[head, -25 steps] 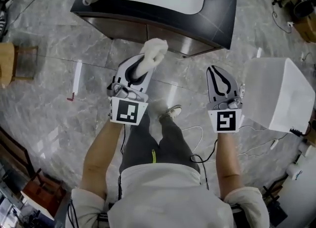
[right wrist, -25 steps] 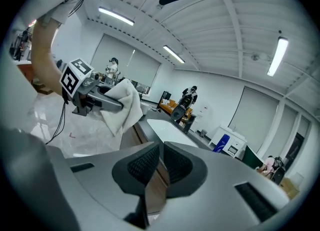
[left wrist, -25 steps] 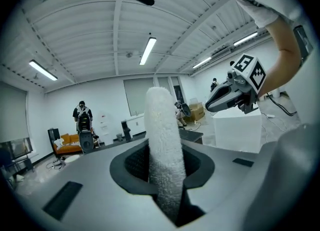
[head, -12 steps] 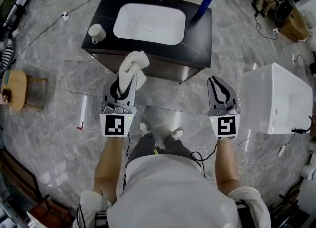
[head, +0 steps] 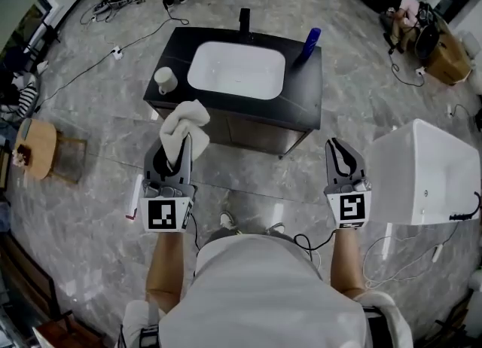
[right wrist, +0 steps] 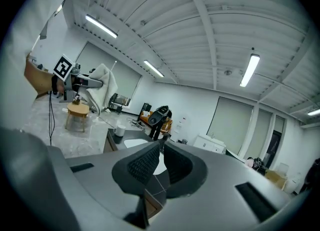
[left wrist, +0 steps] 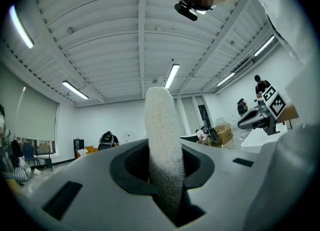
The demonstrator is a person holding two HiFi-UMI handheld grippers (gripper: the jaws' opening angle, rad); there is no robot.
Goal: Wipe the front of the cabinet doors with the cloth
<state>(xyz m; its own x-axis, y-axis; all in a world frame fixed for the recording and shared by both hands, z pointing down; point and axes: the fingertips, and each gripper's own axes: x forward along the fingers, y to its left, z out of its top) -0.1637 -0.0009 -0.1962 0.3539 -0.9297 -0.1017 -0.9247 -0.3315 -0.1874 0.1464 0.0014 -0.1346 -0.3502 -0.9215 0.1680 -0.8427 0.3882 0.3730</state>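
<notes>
A grey marbled floor (head: 98, 135) trailing cables lies under a black-topped cabinet (head: 256, 134) beyond both sets of fingertips, carrying a white basin (head: 236, 70), a mug (head: 165, 79) and a blue bottle (head: 309, 44). A wooden stool (head: 38, 149) stands well left of the left gripper (head: 175, 160), and a white box (head: 422, 173) is near the right gripper (head: 337, 145), on its right. The left fingers clamp the white cloth (head: 183, 124), bunched past their tips before the cabinet front; the right fingers are pressed together, empty, and each cube (head: 166, 215) bears a black-and-white square marker.
</notes>
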